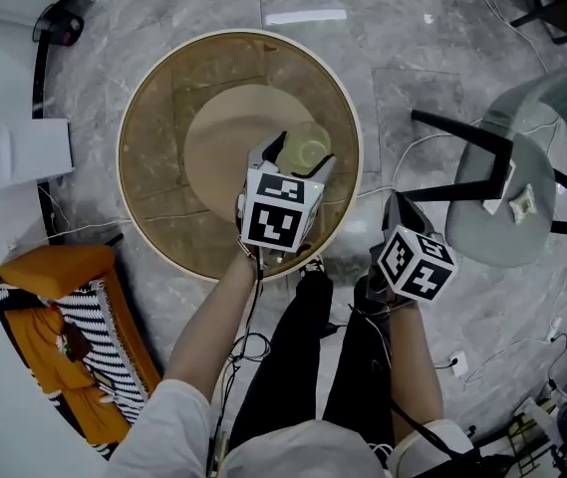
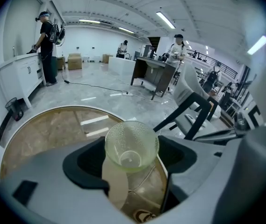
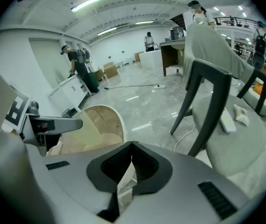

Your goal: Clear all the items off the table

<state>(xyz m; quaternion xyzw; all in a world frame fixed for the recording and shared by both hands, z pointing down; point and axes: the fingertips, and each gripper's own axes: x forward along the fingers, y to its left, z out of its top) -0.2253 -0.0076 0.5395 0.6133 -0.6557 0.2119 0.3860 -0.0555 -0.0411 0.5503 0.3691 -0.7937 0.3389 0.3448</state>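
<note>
Left gripper fingers clasp a dimpled glass cup; right gripper fingers pressed together.

I can't read any words or numbers here. My left cube and my right cube show only black and white square shapes, not letters. One small dark curly mark is too blurry to read.

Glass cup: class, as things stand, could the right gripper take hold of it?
Probably not. The left gripper is shut on the glass cup over the round table, its jaws covering both sides. The right gripper is shut too, and off the table's rim beside the chair.
</note>
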